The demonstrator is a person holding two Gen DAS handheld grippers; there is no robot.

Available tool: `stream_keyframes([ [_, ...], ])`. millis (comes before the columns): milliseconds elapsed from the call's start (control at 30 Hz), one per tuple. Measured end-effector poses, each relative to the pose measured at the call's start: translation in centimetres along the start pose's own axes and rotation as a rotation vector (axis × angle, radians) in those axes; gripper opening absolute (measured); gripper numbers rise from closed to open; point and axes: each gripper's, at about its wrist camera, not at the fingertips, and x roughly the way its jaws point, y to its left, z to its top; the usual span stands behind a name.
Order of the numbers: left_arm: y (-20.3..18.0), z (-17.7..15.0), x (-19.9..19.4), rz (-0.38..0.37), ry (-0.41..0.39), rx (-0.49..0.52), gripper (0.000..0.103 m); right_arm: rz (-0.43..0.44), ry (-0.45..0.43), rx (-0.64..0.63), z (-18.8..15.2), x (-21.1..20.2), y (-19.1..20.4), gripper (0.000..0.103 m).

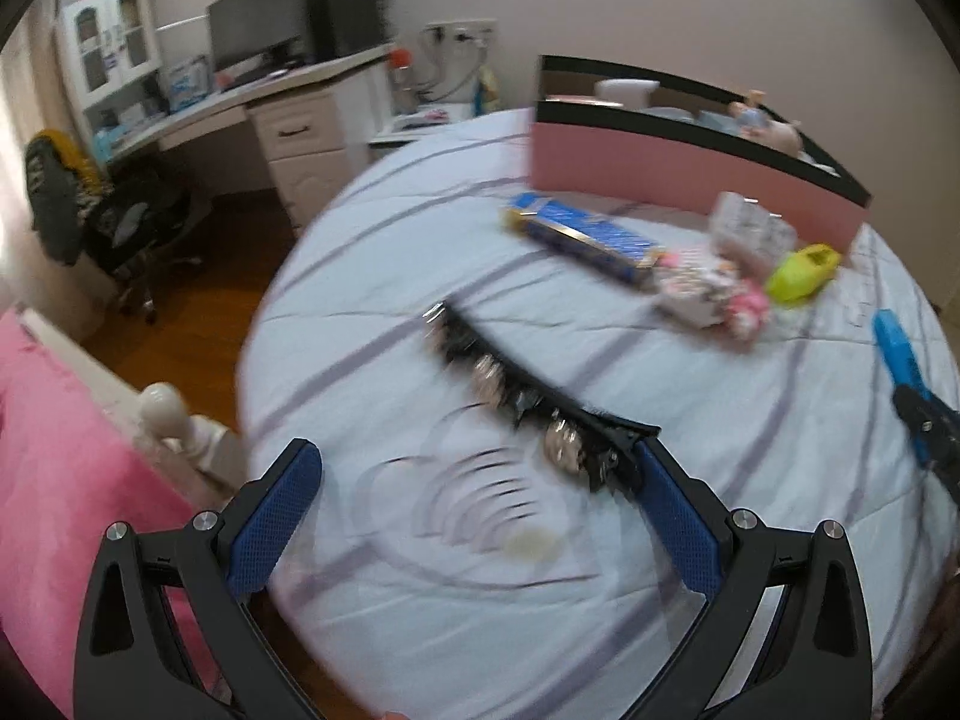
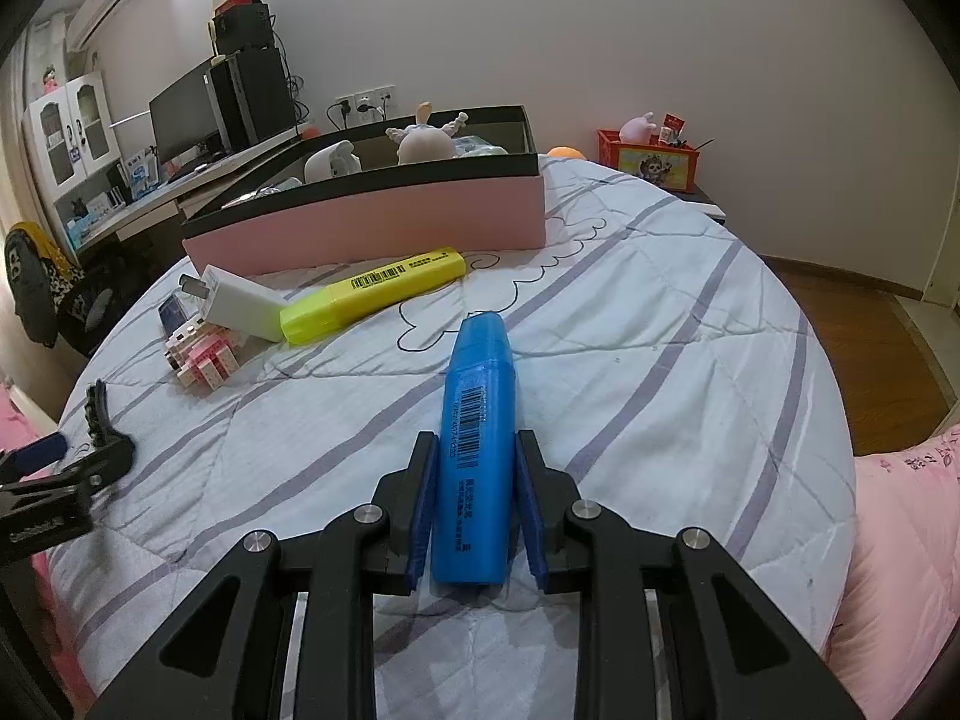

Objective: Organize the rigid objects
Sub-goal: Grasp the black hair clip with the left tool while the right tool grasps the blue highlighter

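Right gripper [image 2: 474, 480] clamps blue marker [image 2: 477, 468] over the bed [image 2: 660, 330], short of pink box [image 2: 372, 222]. Left gripper [image 1: 474, 480] gapes wide, empty, black hair clip [image 1: 540, 414] at its right finger.

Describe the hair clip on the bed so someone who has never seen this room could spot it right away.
Start at the pink box with the black rim on the striped quilt. Come toward the open left gripper: the hair clip lies across the quilt just beyond its fingertips. It is long, black and studded with shiny stones, unlike the yellow highlighter and white charger.
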Motion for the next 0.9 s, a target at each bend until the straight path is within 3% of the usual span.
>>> stream_keyframes([
  [133,0.8,0.1,-0.6,0.04,-0.01,0.007,0.103,0.001,0.0,0.002,0.0,0.0,0.0,0.026],
  [367,-1.0,1.4,-0.9,-0.083,-0.045,0.013,0.103,-0.002,0.001,-0.005,0.0,0.0,0.0,0.026],
  [533,-2.0,2.4,1.6,-0.086,0.007,-0.011,0.102,-0.012,0.002,-0.015,0.1,0.1,0.2,0.026],
  [633,-2.1,2.5,1.9,-0.08,-0.012,0.03,0.087,-0.009,0.001,-0.015,0.1,0.1,0.2,0.026],
  [700,-2.2,2.5,1.7,-0.097,-0.026,0.059,0.062,-0.001,-0.003,-0.01,0.0,0.0,0.0,0.026],
  [733,-2.3,2.5,1.6,-0.108,-0.034,0.079,0.056,0.004,-0.005,-0.008,0.0,0.0,0.0,0.026],
  [800,-2.7,2.4,1.3,-0.125,-0.042,0.121,0.035,0.016,-0.006,-0.011,0.0,-0.1,0.0,0.026],
  [900,-3.5,2.0,0.6,-0.168,-0.054,0.167,0.027,0.063,-0.01,-0.031,-0.1,-0.3,0.2,0.025],
])
